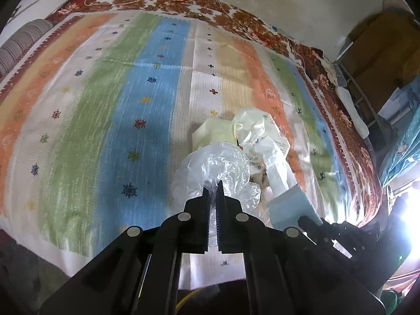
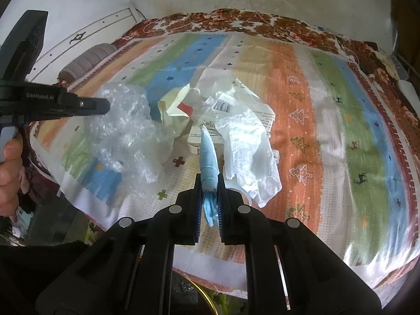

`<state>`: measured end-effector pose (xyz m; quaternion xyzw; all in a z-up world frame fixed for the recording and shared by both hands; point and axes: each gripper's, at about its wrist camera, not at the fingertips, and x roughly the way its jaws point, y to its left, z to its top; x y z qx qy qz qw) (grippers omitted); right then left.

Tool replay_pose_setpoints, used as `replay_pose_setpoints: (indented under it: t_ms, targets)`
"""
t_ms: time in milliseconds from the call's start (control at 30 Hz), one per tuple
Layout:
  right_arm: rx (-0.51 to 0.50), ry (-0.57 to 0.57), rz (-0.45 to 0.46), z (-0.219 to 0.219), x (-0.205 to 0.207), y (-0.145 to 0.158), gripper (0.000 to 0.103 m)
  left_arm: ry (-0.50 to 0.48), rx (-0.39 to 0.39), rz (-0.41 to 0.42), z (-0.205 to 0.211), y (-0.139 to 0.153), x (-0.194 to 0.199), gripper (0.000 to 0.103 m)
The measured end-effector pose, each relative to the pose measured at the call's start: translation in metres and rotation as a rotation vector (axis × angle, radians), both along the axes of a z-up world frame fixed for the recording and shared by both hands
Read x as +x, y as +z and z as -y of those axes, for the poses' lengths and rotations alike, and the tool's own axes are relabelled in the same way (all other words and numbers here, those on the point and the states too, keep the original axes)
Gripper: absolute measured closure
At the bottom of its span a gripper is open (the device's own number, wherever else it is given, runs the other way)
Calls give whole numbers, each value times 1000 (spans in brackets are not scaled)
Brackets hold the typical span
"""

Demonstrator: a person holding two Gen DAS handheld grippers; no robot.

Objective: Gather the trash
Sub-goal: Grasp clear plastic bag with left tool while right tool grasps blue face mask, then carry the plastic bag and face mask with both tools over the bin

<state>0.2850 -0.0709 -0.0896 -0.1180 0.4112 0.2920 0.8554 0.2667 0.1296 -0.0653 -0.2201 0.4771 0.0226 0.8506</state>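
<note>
A pile of trash lies on the striped bedspread [image 1: 105,105]. My left gripper [image 1: 213,187] is shut on a crumpled clear plastic wrap [image 1: 218,168], which also shows in the right wrist view [image 2: 123,131]. My right gripper [image 2: 209,181] is shut on a light blue face mask [image 2: 207,155], seen flat in the left wrist view [image 1: 288,202]. Beside them lie a crumpled white plastic bag [image 2: 246,144], a cream paper packet [image 2: 176,105] and a small white box [image 2: 202,134]. The left gripper's body [image 2: 78,105] reaches in from the left.
A roll of white tape [image 2: 241,197] lies under the white bag's near edge. A striped bolster pillow [image 1: 21,44] sits at the bed's far left. A wall runs behind the bed. Shelving and blue cloth [image 1: 401,141] stand on the right.
</note>
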Motion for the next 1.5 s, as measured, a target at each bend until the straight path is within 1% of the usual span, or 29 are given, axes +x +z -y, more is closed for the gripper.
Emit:
replay_pose_setpoints:
  t_ms: [167,333,433,500,700,833,967,1067,1300,1500]
  targets:
    - [36,-7,-14,6,-8,14,94,-1,16,1,12,13,-13,100]
    - [52,4,19,12,-23,30,94,-8,12,32,21,28,-28,100]
    - [71,-5,14,17,-31,36,94,-9,21,50,24,35,-37,100]
    - [72,-6,9,19,-36,37,94,-6,19,52,25,37,-45,100]
    - [68,34,31,20,-57,47,94,15,-16,68,24,42,-70,100]
    - [74,32,43,25,-67,54,94,17,-19,84,26,46,-82,100]
    - [71,0,14,36,-73,56,94,26,-41,99,25,49,-92,100]
    - [78,-9,1,44,-80,56,94,24,-61,134,27,55,-100,100]
    - [113,8,10,49,-103,64,94,14,-51,149,38,58,-117,100]
    - [110,31,24,46,-126,65,94,5,-53,151,46,58,-132,100]
